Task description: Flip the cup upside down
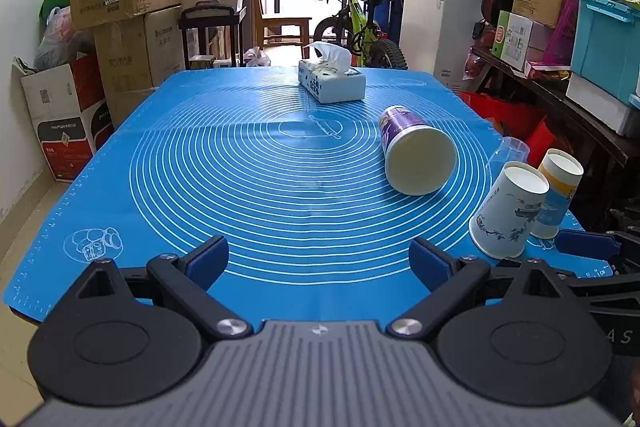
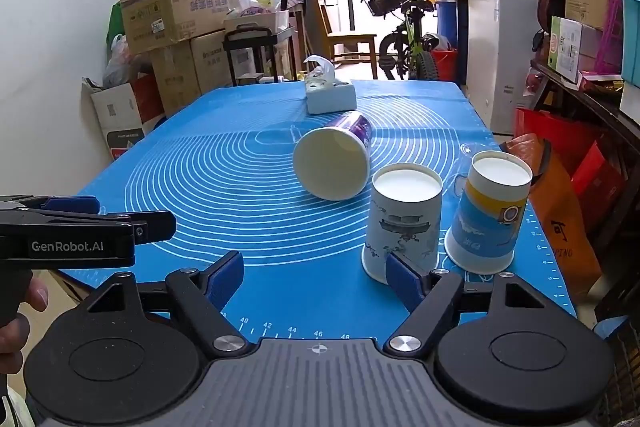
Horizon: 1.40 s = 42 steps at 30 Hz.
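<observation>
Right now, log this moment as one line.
purple cup on its side, untouched | white cup, yellow-blue cup upside down | left gripper, right gripper open, empty

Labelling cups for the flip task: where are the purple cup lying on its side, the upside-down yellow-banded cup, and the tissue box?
purple cup (image 2: pixel 332 167): right wrist view, open mouth.
yellow-banded cup (image 2: pixel 490 219): right wrist view, side wall.
tissue box (image 1: pixel 334 85): left wrist view, side face.
</observation>
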Motion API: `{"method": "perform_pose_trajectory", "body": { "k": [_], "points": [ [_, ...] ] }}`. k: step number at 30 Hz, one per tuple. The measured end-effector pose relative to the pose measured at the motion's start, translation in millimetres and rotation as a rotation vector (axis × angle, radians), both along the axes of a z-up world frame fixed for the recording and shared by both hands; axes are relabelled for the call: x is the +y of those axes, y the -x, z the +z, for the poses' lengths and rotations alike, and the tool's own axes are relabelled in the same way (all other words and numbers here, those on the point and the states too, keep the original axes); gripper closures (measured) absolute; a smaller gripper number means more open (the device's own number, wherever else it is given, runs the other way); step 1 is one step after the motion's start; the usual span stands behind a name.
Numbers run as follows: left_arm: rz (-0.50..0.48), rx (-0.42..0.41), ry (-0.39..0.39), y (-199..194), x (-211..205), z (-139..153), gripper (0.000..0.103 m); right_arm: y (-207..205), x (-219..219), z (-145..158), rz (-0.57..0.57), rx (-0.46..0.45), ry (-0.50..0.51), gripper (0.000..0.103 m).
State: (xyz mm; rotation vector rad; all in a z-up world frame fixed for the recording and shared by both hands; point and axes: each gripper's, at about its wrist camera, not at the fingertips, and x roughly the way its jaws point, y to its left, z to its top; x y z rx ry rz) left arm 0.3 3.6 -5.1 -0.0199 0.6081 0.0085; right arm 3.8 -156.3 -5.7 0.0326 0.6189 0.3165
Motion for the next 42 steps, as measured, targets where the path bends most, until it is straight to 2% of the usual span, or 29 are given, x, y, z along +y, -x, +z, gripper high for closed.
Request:
{"method": "perform_pose_trajectory", "body": {
  "k": [42],
  "points": [
    [0.000,0.004,-0.004,0.5,-0.2,0.8,0.007,3.0,2.4,3.1,0.013,-0.006,0.009,0.022]
  ]
}}
